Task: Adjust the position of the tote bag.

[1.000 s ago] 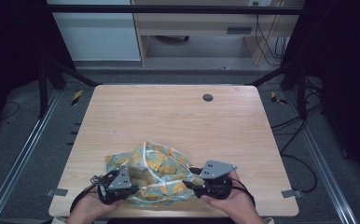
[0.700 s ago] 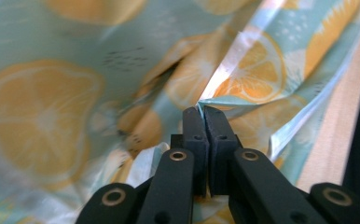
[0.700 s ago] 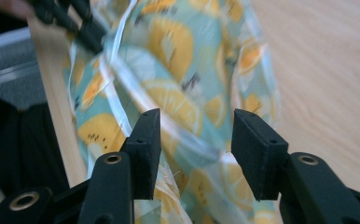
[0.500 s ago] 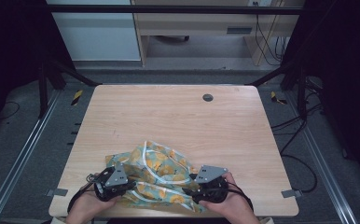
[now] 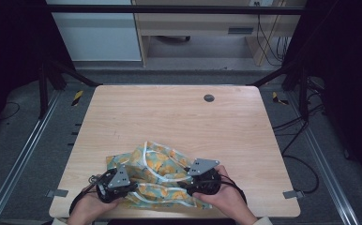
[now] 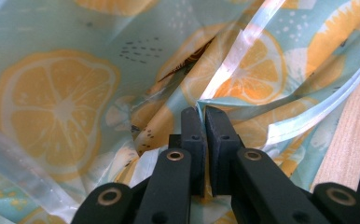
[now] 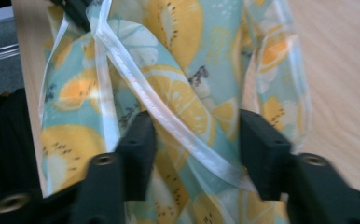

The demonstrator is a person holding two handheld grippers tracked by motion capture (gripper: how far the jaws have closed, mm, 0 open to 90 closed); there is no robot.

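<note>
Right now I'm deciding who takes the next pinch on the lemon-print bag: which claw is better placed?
Right: the right claw stands open astride the bag, while the left claw is shut on a fold.

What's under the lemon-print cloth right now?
The lemon-print cloth lies crumpled on the wooden table, bare wood showing around it. Whether anything sits beneath its folds cannot be seen; the fabric covers that spot.

Even overhead light on the pale table (image 5: 179, 122), surroundings falling into deep black at both sides, soft faint shadows, white glare on the bag's (image 6: 66, 93) glossy trim, right gripper view motion-blurred, near jaws out of focus.
</note>
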